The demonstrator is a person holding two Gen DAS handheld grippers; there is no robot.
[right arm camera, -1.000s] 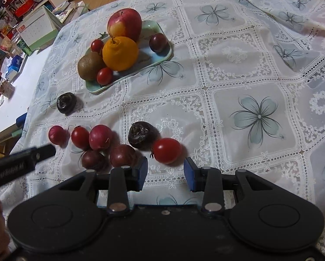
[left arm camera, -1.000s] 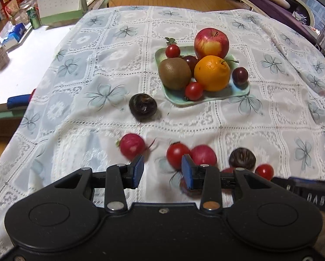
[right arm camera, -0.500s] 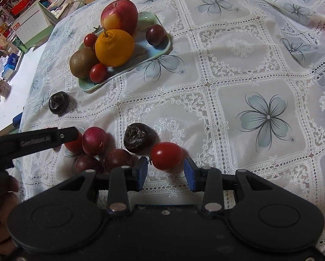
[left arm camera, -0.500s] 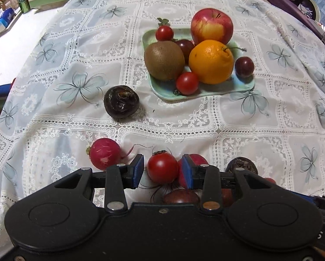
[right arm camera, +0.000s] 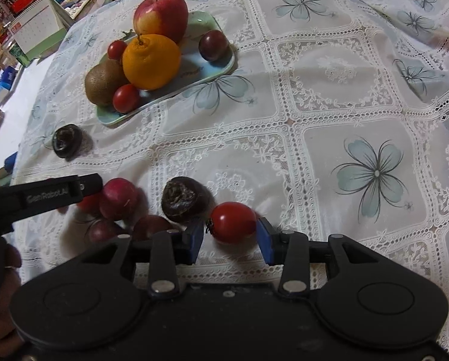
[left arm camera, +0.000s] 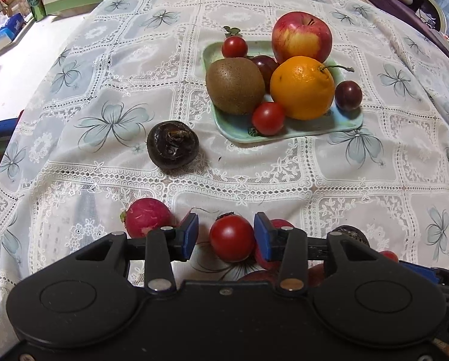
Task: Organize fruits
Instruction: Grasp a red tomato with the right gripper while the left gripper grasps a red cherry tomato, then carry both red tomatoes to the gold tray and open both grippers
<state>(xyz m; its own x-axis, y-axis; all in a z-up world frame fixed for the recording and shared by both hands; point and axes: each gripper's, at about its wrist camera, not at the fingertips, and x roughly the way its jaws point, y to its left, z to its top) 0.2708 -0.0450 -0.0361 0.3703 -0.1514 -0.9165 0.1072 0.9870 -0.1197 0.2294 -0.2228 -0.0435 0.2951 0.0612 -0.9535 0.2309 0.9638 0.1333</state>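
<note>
Compared with a second ago, both wrist views have been brought lower and nearer to the cluster of small fruits at the bottom of each frame. In the left wrist view, the cherry tomato (left arm camera: 232, 238) that earlier sat beyond the fingertips is now found between the blue pads of the left gripper (left arm camera: 226, 237). Its jaws are opening; a gap is seen beside the left pad, while the right pad lies at the tomato's edge, so no grip is shown. In the right wrist view, another cherry tomato (right arm camera: 232, 222), earlier just ahead of the fingers, is now framed between the pads of the right gripper (right arm camera: 230, 237). These jaws are also opening, and the pads are held slightly apart from the fruit.

Both grippers are pointed steeply down at the lace tablecloth (left arm camera: 284, 168). The left gripper is seen entering the right wrist view from the left edge, with the person's hand (right arm camera: 1, 297) at the lower left.

A radish (left arm camera: 146, 218) lies just left of the left gripper's fingers. A dark water chestnut (right arm camera: 184, 199) rests just above the right gripper's left pad. In the upper centre of the left view, the green plate (left arm camera: 314, 126) holds an apple (left arm camera: 301, 36), an orange (left arm camera: 302, 87) and a kiwi (left arm camera: 234, 81).
</note>
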